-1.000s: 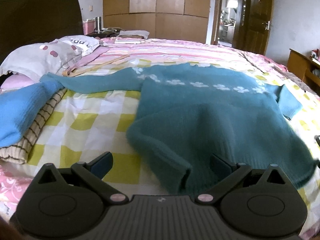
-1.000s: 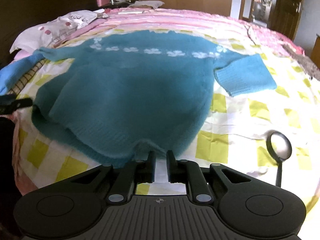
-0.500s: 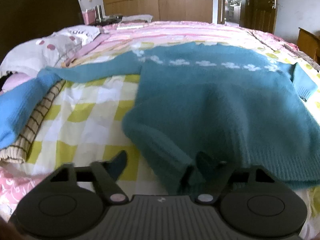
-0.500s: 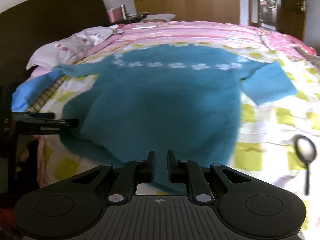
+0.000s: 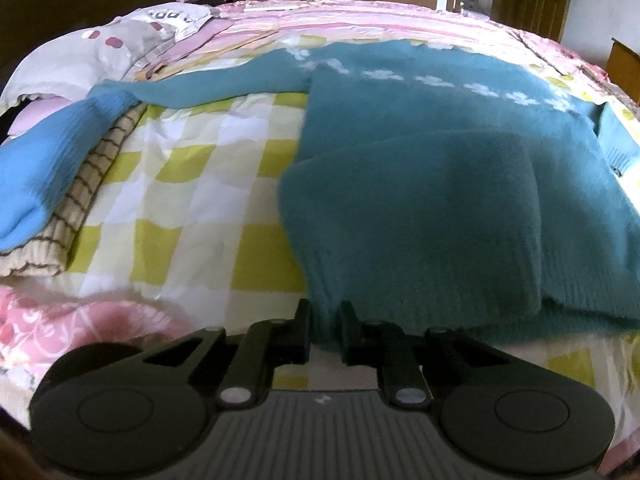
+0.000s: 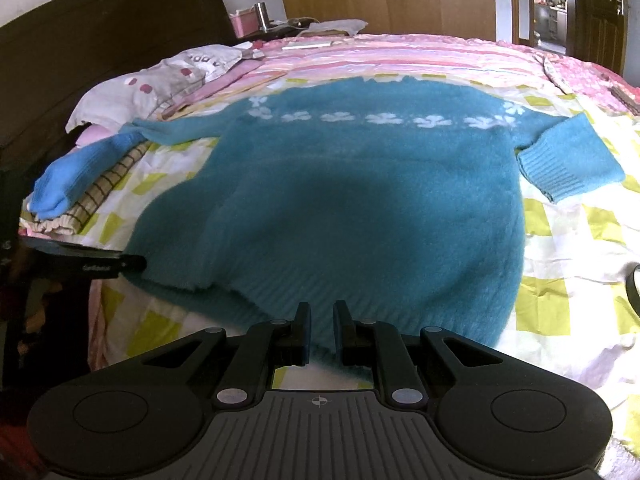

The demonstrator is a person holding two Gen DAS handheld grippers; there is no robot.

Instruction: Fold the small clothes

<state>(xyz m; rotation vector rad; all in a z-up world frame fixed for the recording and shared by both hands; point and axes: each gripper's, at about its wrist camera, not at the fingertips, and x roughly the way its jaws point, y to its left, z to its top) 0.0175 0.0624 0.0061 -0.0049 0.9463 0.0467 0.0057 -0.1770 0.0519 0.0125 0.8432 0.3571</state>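
at the left, a folded striped cloth lies under the light blue cuff of one sleeve. the teal sweater is spread on the checked bed cover. the left tongs have just been closing and now pinch the sweater's near hem corner. the right tongs are clamped on the hem farther along. a magnifying glass lies at the right edge.

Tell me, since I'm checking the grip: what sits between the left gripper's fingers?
The teal sweater's hem corner, pinched in the left gripper; the left wrist view shows it.
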